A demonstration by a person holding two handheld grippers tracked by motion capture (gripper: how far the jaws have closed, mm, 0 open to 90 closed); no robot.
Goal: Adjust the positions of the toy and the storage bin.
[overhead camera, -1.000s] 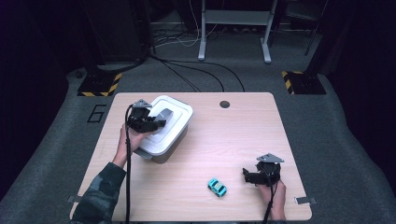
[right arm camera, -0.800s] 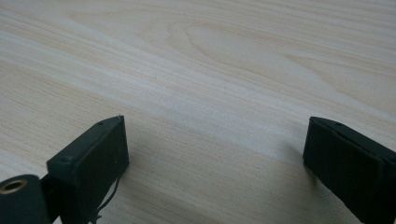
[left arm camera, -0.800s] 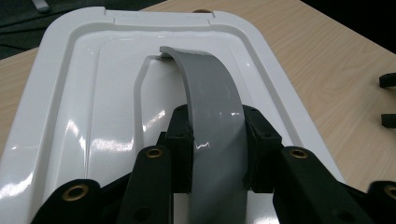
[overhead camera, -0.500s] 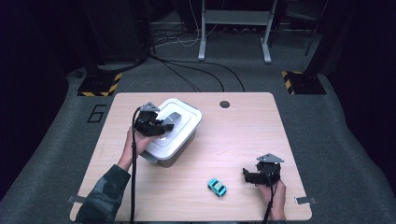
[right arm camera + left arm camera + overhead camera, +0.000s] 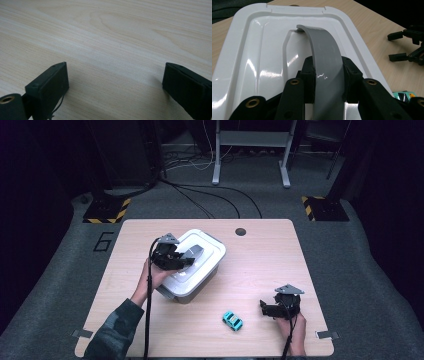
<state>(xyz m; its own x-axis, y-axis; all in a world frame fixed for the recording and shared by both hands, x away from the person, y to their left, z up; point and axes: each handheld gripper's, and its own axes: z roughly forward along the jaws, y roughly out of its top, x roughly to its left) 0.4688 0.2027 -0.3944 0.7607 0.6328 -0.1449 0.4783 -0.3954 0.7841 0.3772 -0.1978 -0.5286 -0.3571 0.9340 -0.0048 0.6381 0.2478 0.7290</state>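
Observation:
A white lidded storage box (image 5: 200, 275) stands left of the table's middle, turned at an angle. Its grey handle (image 5: 195, 251) arches over the lid (image 5: 262, 62). My left gripper (image 5: 182, 259) is shut on that grey handle (image 5: 324, 55), one black jaw pressed on each side of it. A small teal toy car (image 5: 232, 320) lies on the table near the front, to the right of the box. To the right of the car, my right gripper (image 5: 264, 309) rests low over the bare wood, open, with nothing between its fingers (image 5: 50, 82).
The wooden table (image 5: 265, 265) has a round cable hole (image 5: 240, 231) at its back edge. Tape marks sit at the front corners. In the left gripper view, the other gripper (image 5: 409, 47) and the toy car (image 5: 404, 95) lie beyond the box's right rim.
My left gripper has carried the box by its handle to the right and slightly nearer, turning it a little. The right gripper and the toy car have stayed put.

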